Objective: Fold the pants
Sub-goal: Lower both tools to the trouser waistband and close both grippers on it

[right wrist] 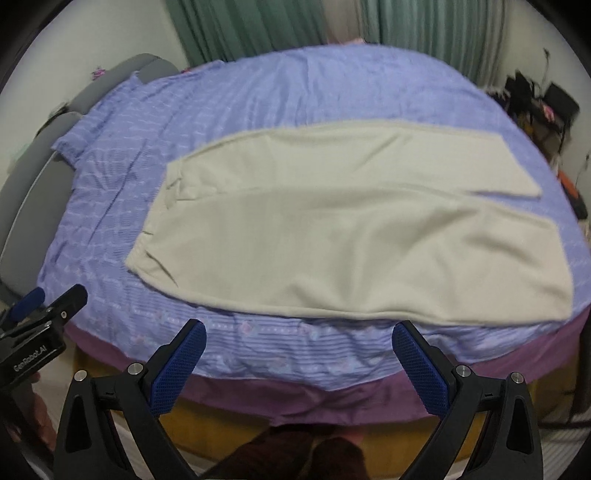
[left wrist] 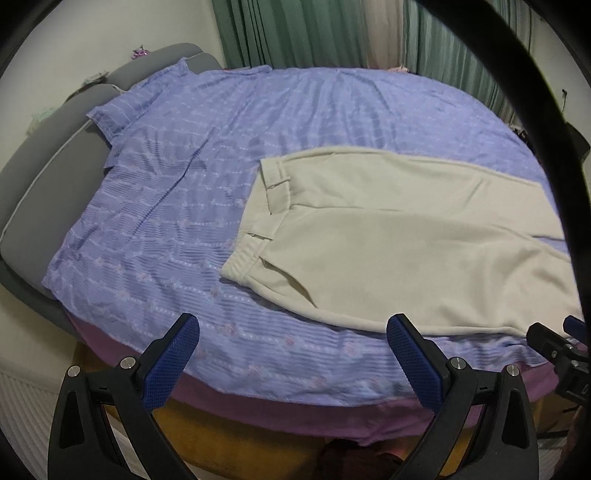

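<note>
Cream pants [right wrist: 332, 229] lie flat on the bed, waistband [right wrist: 155, 218] to the left and both legs stretching right, with a small split between the hems [right wrist: 546, 206]. In the left wrist view the same pants [left wrist: 406, 251] fill the right half, waistband [left wrist: 255, 221] toward the middle. My left gripper [left wrist: 291, 328] hovers open over the near bed edge, short of the pants' near side. Open too, my right gripper [right wrist: 299, 332] sits just in front of the near leg's edge. Neither holds anything.
A lilac patterned bedspread [left wrist: 166, 221] covers the bed over a purple sheet [right wrist: 332, 402] and a yellow base [left wrist: 221, 432]. Grey headboard cushions [left wrist: 44, 177] stand at the left, green curtains [left wrist: 295, 33] behind. Dark clutter [right wrist: 535, 107] stands far right. A person's legs [right wrist: 314, 458] show below.
</note>
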Demonstrator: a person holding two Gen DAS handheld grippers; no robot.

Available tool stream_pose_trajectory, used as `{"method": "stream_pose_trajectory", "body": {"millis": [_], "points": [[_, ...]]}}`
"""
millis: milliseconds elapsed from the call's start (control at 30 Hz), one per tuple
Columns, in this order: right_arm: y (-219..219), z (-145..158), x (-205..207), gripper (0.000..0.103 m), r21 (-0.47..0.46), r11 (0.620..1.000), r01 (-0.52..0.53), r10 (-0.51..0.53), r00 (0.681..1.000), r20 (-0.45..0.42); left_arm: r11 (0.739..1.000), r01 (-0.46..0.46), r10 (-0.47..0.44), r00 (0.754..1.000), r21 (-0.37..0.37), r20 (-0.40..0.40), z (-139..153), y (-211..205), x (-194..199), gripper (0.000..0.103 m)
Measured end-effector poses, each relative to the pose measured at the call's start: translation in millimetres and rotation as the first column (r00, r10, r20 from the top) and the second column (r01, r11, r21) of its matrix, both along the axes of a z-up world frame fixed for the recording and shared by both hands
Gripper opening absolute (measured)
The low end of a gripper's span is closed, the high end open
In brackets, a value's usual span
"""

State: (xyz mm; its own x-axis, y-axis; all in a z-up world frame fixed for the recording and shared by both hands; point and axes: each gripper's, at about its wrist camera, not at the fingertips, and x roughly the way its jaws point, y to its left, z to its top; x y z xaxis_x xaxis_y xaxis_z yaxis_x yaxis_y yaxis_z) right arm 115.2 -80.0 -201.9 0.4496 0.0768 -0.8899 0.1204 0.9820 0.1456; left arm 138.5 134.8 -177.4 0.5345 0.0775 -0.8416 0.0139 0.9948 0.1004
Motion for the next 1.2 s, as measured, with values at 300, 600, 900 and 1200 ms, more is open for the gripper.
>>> {"method": "stream_pose_trajectory", "body": {"millis": [300,600,900,1200], "points": [[0.2,-91.8,37.7,0.096,0.053,0.986,0.156,-0.148,0.979,-0.143,0.999,0.002,-0.009,0.990,-0.054,-0.144,-89.5,20.5,60.8,0.103],[-3.2,-154.8,62.8,0.088,0.039,0.974,0.224,-0.206,0.940,-0.272,0.988,-0.092,0.054,0.955,-0.122,-0.290,-164.2,33.8,99.0,0.099],[-18.7,-178.8,75.3,0.074,0.054,0.960,0.276,-0.248,0.921,-0.301,0.959,-0.167,0.082,0.937,-0.229,-0.339,-185.0,50.3,126.3,0.071],[-44.7,-130.2,102.9,0.019,0.052,0.966,0.253,-0.237,0.949,-0.209,0.945,-0.159,0.076,0.956,-0.285,-0.282,-132.4,46.7,125.3,0.011]]}}
